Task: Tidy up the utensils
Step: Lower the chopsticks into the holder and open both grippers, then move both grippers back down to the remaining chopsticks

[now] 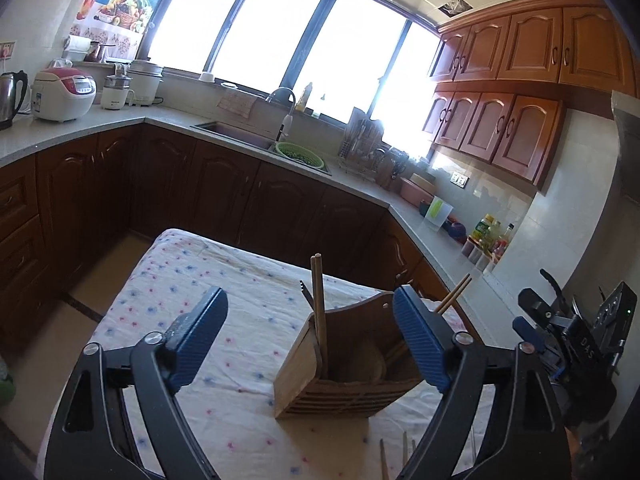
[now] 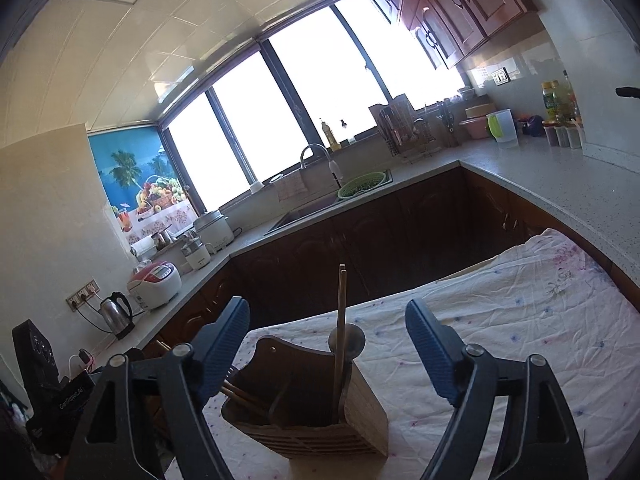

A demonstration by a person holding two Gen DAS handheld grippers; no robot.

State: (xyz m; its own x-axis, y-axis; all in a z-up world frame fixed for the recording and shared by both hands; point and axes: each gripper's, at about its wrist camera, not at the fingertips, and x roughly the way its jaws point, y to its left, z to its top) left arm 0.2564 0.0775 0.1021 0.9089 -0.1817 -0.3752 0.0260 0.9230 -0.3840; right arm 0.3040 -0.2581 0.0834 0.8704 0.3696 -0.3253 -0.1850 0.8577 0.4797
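Hovering wide open and empty, both tools [image 1: 310,340] [image 2: 328,350] flank the wooden holder [image 1: 344,376] mid-table.

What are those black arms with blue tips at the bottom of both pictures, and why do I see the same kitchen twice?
There is no robot here. A person holds a two-finger gripper in each hand, and each carries a wide-angle camera looking forward along its fingers, so you get the same kitchen from two nearby spots. One picture is from the left gripper, the other from the right gripper. The blue tips are the finger pads. Both grippers are open and hold nothing.

Between the fingers stands a wooden holder on a table covered by a flowered cloth. An upright chopstick sticks out of it, with more leaning in the other side. A few chopsticks lie on the cloth at the bottom edge of the left view.
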